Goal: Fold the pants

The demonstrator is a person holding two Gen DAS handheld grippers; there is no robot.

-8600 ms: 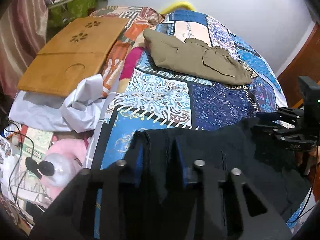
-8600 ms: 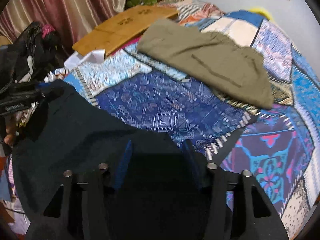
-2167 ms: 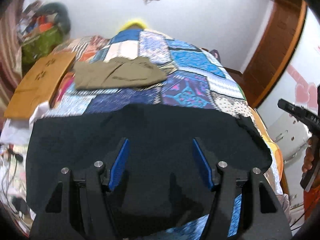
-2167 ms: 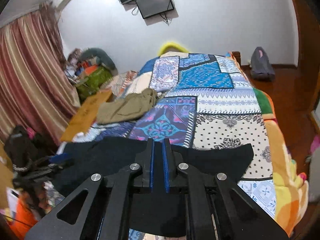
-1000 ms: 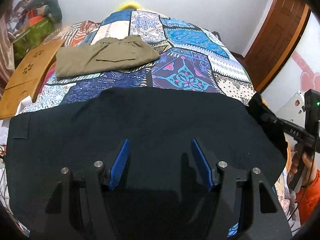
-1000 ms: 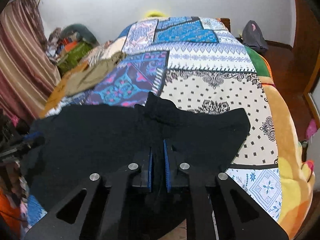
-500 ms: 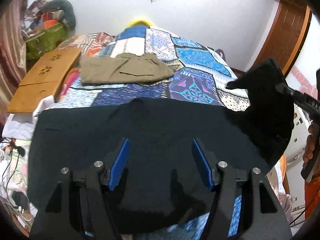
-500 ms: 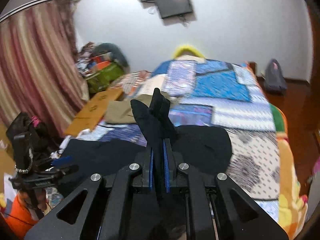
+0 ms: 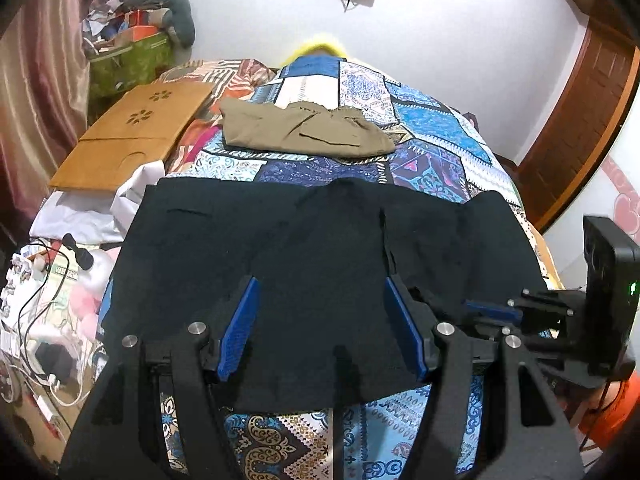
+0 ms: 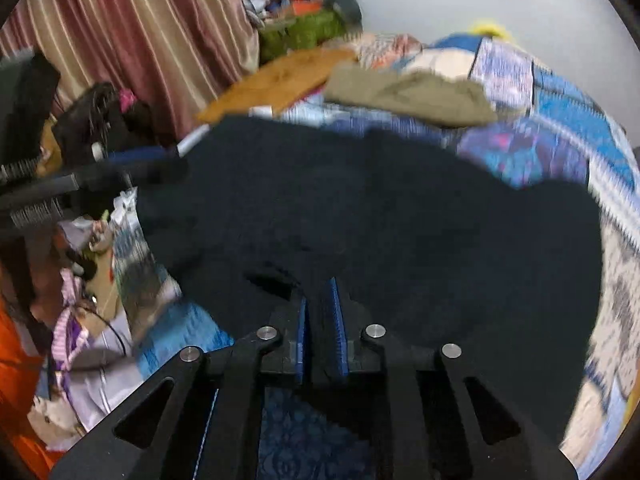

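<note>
Folding black pants (image 9: 320, 248) across patchwork bedspread (image 9: 432, 132): right gripper (image 10: 319, 312) pinches the fabric, left gripper (image 9: 320, 320) spread wide above it, gripping nothing; best align edges, then release flat

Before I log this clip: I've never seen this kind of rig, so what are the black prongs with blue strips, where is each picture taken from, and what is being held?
No robot here: a person holds a two-finger gripper in each hand, each carrying a fisheye camera looking along its fingers. One picture comes from the left gripper, whose blue-padded fingers stand wide apart over the black pants, holding nothing. The other comes from the right gripper, nearly closed on the pants' near edge; that view is blurred. The pants lie spread on a patchwork bedspread. Behind them lie folded olive pants and a wooden lap desk.
</note>
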